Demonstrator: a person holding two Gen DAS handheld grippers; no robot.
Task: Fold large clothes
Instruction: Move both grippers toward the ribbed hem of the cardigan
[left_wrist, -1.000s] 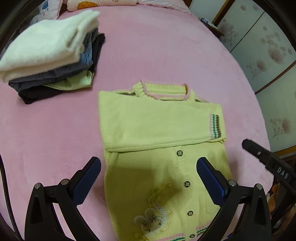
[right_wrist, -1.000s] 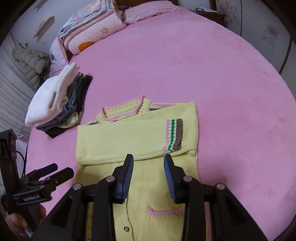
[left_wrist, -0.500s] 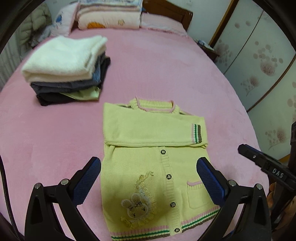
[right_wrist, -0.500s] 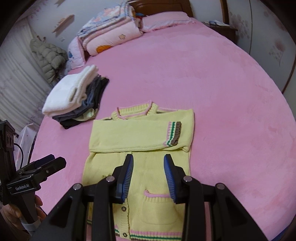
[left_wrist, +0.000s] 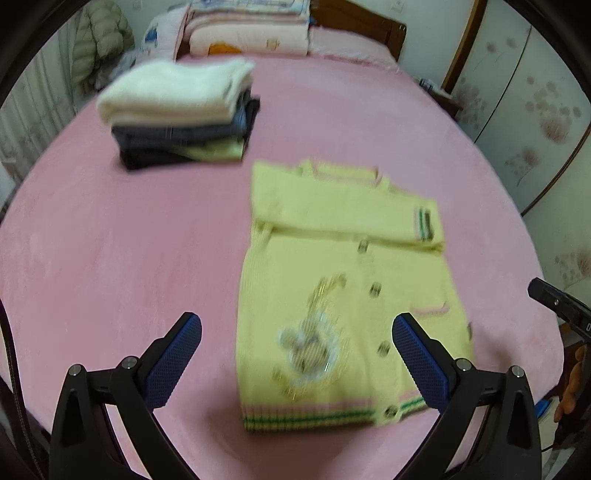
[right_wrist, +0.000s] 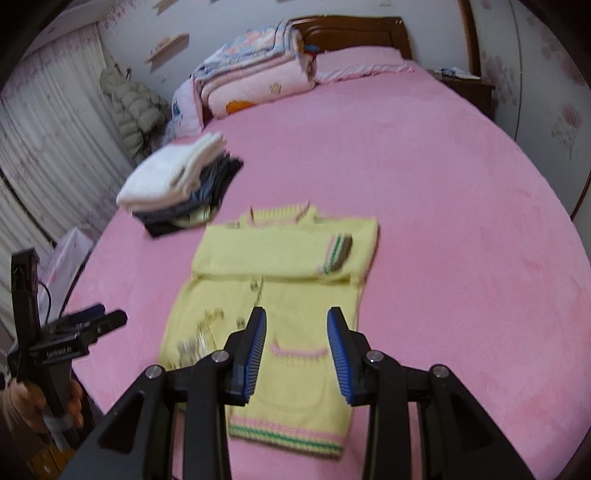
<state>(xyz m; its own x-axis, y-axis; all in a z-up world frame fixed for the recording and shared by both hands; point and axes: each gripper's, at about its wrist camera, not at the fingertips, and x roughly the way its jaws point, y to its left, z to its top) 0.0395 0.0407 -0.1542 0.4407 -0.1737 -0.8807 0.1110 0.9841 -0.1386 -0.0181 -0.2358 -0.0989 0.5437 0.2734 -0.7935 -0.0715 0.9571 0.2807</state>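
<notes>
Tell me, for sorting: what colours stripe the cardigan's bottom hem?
Pink and green bands on the yellow cardigan hem, clearest in the right wrist view.

pink bed (right_wrist: 424, 206) | yellow cardigan (right_wrist: 280, 302) | folded clothes stack (right_wrist: 177, 184) | quilts (right_wrist: 255, 81), apparently

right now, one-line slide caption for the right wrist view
Open right gripper hovers over a sleeve-folded yellow cardigan on the pink bed.
</notes>
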